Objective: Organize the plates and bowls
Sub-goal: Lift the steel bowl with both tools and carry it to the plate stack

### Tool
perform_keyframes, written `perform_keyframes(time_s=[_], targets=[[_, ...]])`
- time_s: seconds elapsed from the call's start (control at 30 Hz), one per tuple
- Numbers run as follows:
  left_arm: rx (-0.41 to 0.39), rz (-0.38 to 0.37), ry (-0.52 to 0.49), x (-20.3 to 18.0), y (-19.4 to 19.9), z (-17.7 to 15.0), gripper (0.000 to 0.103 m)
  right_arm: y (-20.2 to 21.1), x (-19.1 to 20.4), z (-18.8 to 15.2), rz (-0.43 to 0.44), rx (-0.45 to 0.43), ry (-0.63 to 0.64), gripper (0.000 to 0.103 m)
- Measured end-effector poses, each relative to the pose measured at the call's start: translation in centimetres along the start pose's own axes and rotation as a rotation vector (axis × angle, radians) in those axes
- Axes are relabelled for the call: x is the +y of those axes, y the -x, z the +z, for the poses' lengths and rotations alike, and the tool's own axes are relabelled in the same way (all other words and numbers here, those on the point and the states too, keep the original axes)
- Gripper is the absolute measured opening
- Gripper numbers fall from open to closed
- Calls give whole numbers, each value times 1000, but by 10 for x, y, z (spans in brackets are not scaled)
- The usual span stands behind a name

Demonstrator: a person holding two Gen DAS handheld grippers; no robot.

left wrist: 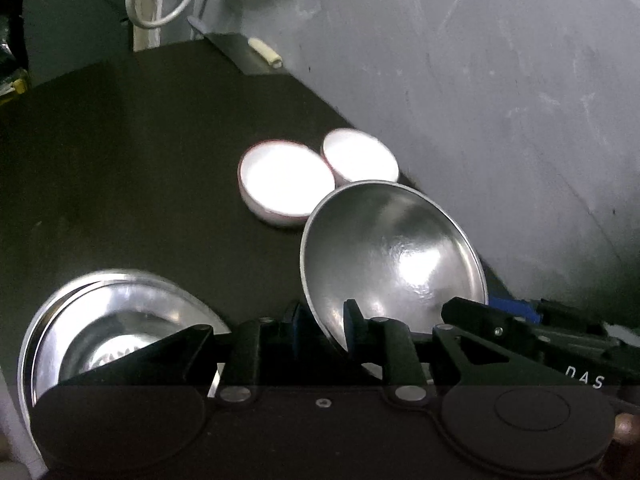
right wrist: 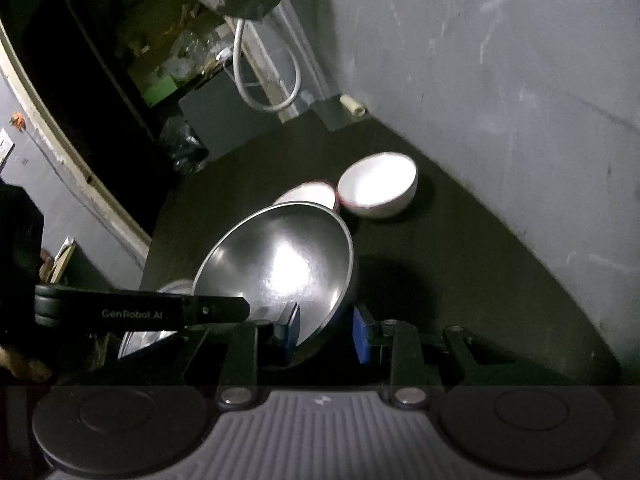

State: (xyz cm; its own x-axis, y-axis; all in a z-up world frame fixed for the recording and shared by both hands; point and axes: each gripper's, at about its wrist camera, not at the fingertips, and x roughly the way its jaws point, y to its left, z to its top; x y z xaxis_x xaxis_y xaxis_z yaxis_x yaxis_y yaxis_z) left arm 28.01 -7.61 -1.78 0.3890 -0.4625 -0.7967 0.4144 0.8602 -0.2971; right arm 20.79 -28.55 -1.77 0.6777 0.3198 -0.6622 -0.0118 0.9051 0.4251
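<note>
A shiny steel bowl (left wrist: 400, 248) (right wrist: 280, 264) hangs tilted over the dark table (left wrist: 120, 160), gripped at two sides of its rim. My right gripper (right wrist: 326, 330) is shut on the rim, one blue pad inside the bowl and one outside. The rim also passes between the fingers of my left gripper (left wrist: 324, 328), but a dark gap shows beside the outer pad, so it stands open. Two white bowls with red rims (left wrist: 286, 178) (left wrist: 360, 158) sit side by side just beyond. A stack of steel plates (left wrist: 120, 320) lies at the lower left.
A grey wall (left wrist: 480, 80) runs close along the table's right side. At the far corner are a dark block with a small cream object (left wrist: 266, 52) and a looped white hose (left wrist: 168, 0). Cluttered dark shelves (right wrist: 160, 60) stand beyond the table's left edge.
</note>
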Motion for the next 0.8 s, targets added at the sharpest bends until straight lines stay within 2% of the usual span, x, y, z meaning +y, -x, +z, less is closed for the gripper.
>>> perform_keyframes(time_s=[0.17, 0.4, 0.8], targets=[[63, 14, -34, 0, 1, -8, 23, 0, 2, -11, 17, 76, 16, 33], [142, 23, -60, -4, -2, -22, 23, 1, 5, -16, 14, 125, 37, 33], [192, 28, -61, -6, -5, -30, 25, 1, 5, -20, 16, 162, 39, 33]])
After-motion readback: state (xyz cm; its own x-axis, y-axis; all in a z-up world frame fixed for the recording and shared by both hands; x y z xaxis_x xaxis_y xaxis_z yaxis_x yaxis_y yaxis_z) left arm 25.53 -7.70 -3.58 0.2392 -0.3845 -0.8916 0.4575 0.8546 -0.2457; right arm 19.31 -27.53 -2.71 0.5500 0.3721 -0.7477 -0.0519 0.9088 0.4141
